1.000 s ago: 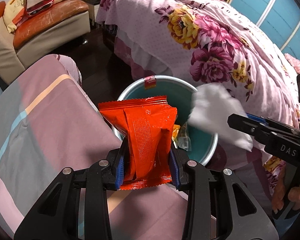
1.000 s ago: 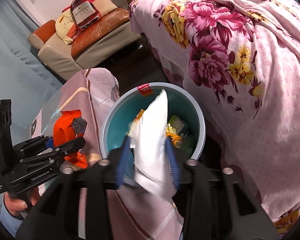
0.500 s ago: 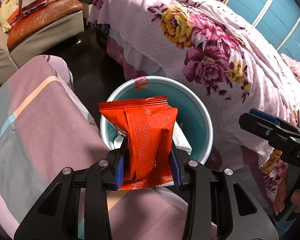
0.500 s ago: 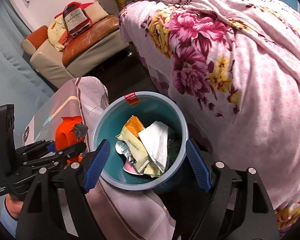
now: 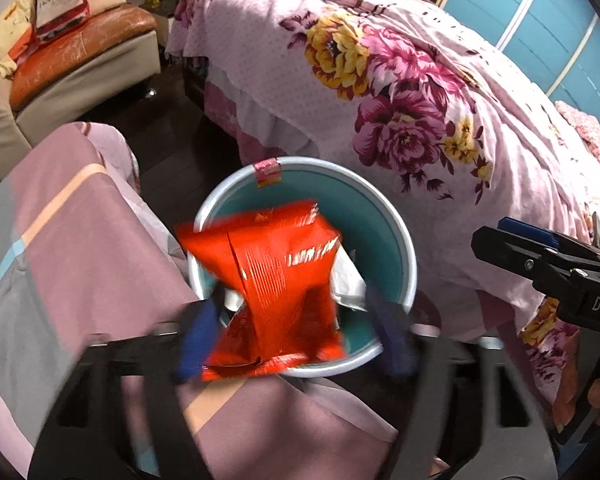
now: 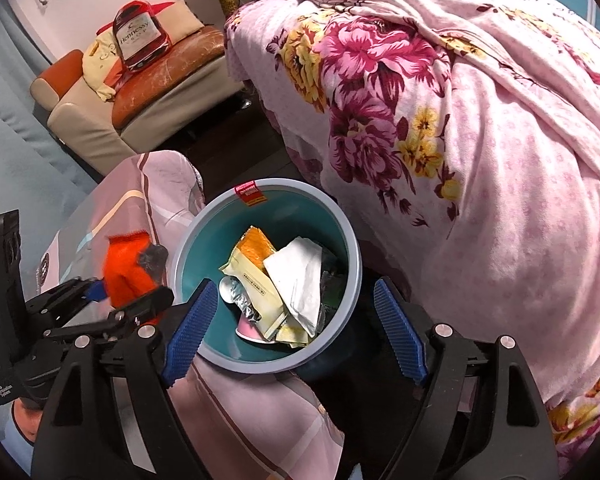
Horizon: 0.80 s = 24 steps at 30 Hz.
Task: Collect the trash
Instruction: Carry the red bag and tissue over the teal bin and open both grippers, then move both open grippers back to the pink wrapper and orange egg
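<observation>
**Red packet let go above the bin**

Red packet (image 5: 268, 284) sits low in the middle of the left wrist frame, blurred, just ahead of the left gripper (image 5: 292, 332) and overlapping the near rim of the bin (image 5: 404, 240). Its long axis runs roughly up and down the frame, tilted a little to the left, with the crimped top edge pointing toward the bin's far wall. The left gripper's jaws have just been opening; the blue pads (image 5: 198, 336) stand on either side of the packet's lower end and no longer seem to pinch it, so I judge it is dropping free. From the right wrist frame the packet (image 6: 126, 268) shows at centre left, beside the bin's left rim rather than clearly over the mouth, so whether it lands inside or catches the rim is open.

The left gripper is plainly the nearer one. The right gripper (image 6: 296, 328) hangs over the near side of the bin (image 6: 352, 248) with jaws spread wide and nothing between them; they too have just been opening.

Inside the bin lie a white wrapper (image 6: 300, 280), a yellow-and-orange packet (image 6: 252, 268), a crumpled bit of foil (image 6: 236, 296) and something pink (image 6: 248, 330) at the bottom. A red sticker (image 6: 249, 193) marks the far rim.

The bin stands between a striped cloth (image 5: 80, 240) at lower left and a flowered bedspread (image 5: 440, 100) to the right. A sofa (image 6: 148, 108) is in the upper left.
</observation>
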Tool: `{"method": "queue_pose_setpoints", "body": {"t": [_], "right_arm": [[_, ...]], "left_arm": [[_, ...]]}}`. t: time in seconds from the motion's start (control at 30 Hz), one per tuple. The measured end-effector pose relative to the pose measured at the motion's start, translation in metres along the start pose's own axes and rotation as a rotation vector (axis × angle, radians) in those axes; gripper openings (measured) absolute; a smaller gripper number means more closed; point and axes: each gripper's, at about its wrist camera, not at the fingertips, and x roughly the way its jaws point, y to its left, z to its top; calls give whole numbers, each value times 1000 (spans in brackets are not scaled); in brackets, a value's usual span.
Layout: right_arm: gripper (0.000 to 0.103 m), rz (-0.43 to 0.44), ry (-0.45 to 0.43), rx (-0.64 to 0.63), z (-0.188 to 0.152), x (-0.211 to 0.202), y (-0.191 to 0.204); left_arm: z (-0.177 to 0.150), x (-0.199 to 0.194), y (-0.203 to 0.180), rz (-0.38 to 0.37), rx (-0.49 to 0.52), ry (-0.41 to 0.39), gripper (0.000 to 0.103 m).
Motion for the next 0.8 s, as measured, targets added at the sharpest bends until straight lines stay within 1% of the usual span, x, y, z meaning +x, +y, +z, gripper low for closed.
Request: {"method": "queue_pose_setpoints", "body": {"t": [0.03, 0.1, 0.37, 0.47, 0.5, 0.53, 0.8], "right_arm": [[77, -3, 2, 2, 0, 0, 0], [78, -9, 3, 2, -1, -1, 1], [78, -24, 18, -21, -5, -6, 15], [79, -25, 21, -35, -8, -10, 24], [80, -25, 22, -40, -10, -12, 27], [83, -25, 22, -46, -12, -14, 31], [83, -19, 4, -93, -25, -35, 62]], "left_arm": [[-1, -3, 0, 9, 1, -15, 88], [-1, -6, 1, 13, 3, -23, 88], [-14, -17, 12, 14, -25, -17, 88], [-22, -27, 17, 16, -31, -26, 88], [-25, -31, 19, 16, -32, -30, 88], [-28, -36, 20, 16, -34, -34, 88], [-53, -76, 40, 33, -67, -78, 88]]}}
